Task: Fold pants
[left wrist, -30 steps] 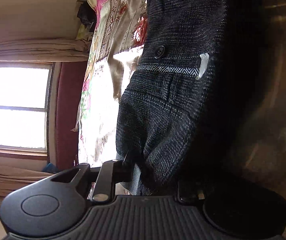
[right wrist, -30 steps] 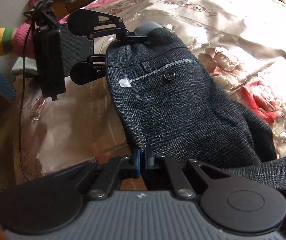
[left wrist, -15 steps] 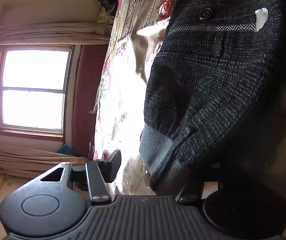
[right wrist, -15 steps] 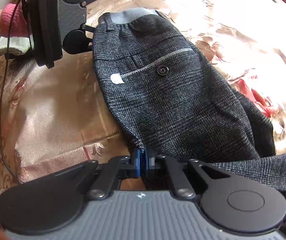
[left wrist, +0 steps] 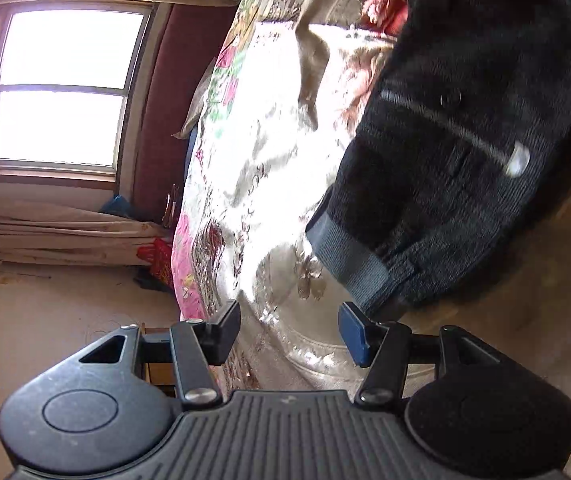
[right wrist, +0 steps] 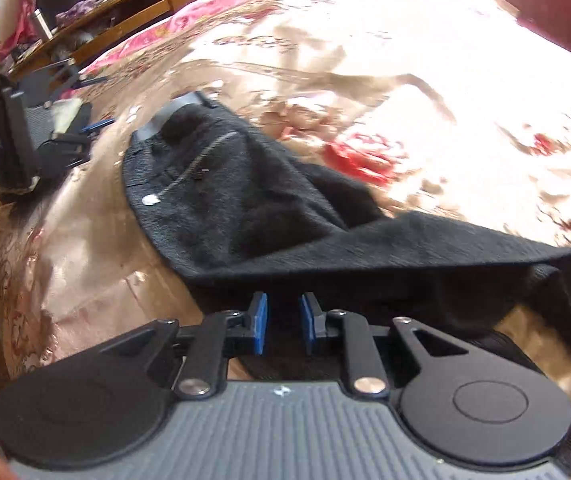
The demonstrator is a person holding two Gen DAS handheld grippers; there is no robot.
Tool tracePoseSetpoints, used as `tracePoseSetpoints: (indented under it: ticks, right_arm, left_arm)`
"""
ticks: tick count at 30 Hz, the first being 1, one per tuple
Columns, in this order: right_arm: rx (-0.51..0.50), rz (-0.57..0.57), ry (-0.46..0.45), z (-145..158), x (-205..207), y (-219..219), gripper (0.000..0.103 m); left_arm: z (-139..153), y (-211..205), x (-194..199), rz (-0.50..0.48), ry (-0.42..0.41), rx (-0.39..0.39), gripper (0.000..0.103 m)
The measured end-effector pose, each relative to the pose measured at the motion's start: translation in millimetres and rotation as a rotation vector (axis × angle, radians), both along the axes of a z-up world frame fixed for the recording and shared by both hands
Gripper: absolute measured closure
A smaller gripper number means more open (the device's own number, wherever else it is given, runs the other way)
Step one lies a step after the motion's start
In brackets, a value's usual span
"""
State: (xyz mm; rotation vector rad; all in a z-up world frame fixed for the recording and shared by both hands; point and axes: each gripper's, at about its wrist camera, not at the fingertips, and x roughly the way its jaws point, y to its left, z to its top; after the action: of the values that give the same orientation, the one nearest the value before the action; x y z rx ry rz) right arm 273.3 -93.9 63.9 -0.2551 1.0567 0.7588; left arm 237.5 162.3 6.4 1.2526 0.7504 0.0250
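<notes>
Pants [right wrist: 237,208] lie released, both tools parted; only the left view shows a window [left wrist: 61,88].

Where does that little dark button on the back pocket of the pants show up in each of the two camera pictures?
Left wrist view: the button sits upper right, on the dark pants, just above the pale pocket stripe.
Right wrist view: the button is left of center, small and blurred, beside the same stripe.
Shared landmark: the white tag at the end of the pocket stripe.
</notes>
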Motion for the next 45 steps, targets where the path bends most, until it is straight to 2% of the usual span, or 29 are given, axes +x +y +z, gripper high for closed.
tracePoseSetpoints:
  ticks: [3, 4, 6, 8, 10, 12, 14, 17, 21, 24, 29, 33, 37, 40, 43, 44, 45]
  right_arm:
    - [-0.025, -0.098, -0.015, 14.2, 21.8, -71.2, 0.083]
    - [-0.043, -0.128, -0.033, 18.1, 31.5, -90.9, 0.083]
    - [-0.081, -0.192, -0.064, 20.4, 51.7, -124.4, 0.083]
    - [-0.121, -0.256, -0.085, 15.6, 75.3, -149.3, 0.083]
    - [-0.14, -0.34, -0.048, 8.4, 103.6, -170.1, 0.082]
    - [-0.084, -0.469, 0.018, 3.5, 132.4, -194.0, 0.078]
    - [-0.019, -0.58, 0.06, 0.3, 159.8, -219.4, 0.074]
    - [-0.007, -0.626, 0.058, -8.5, 194.1, -226.6, 0.074]
    - [-0.218, -0.367, -0.06, -22.5, 220.8, -204.0, 0.074]
    - [-0.371, -0.088, -0.158, -35.1, 220.4, -184.0, 0.074]
    - [-0.512, 0.262, -0.244, -55.5, 214.2, -160.7, 0.074]
    - [-0.611, 0.455, -0.295, -81.1, 217.7, -144.7, 0.074]
    - [-0.687, 0.606, -0.339, -98.0, 215.7, -133.9, 0.074]
    - [-0.711, 0.654, -0.314, -106.3, 220.7, -129.5, 0.072]
    - [-0.739, 0.654, -0.287, -108.2, 225.5, -124.2, 0.083]
    - [-0.744, 0.628, -0.278, -106.5, 226.6, -122.8, 0.096]
    - [-0.736, 0.598, -0.261, -103.6, 227.6, -122.3, 0.098]
  left_arm:
    - [15.3, -73.8, -6.8, -0.028, 0.021, -0.15, 0.025]
    - [15.8, -101.1, -5.2, -0.049, 0.035, -0.212, 0.025]
    - [11.9, -142.7, 7.4, -0.106, 0.06, -0.282, 0.025]
    - [4.1, -173.7, 18.4, -0.178, 0.065, -0.31, 0.025]
    - [0.5, -200.0, 30.2, -0.248, 0.084, -0.35, 0.025]
    - [-4.3, -213.3, 44.8, -0.273, 0.1, -0.393, 0.025]
    - [-10.8, -224.3, 52.0, -0.314, 0.094, -0.391, 0.025]
    - [-15.4, -230.6, 66.6, -0.36, 0.108, -0.403, 0.025]
    - [-19.1, -238.0, 74.0, -0.368, 0.149, -0.462, 0.025]
    - [-16.5, -242.5, 75.2, -0.374, 0.193, -0.511, 0.025]
    - [-21.2, -248.6, 72.1, -0.384, 0.224, -0.522, 0.025]
    - [-23.3, -247.1, 69.4, -0.365, 0.221, -0.541, 0.025]
    - [-23.8, -243.9, 68.9, -0.358, 0.225, -0.57, 0.024]
    - [-25.5, -243.3, 69.4, -0.358, 0.225, -0.576, 0.024]
    - [-25.4, -242.8, 70.4, -0.352, 0.213, -0.583, 0.024]
    - [-25.2, -242.7, 70.9, -0.347, 0.211, -0.586, 0.024]
    - [-25.7, -242.7, 71.6, -0.341, 0.206, -0.586, 0.023]
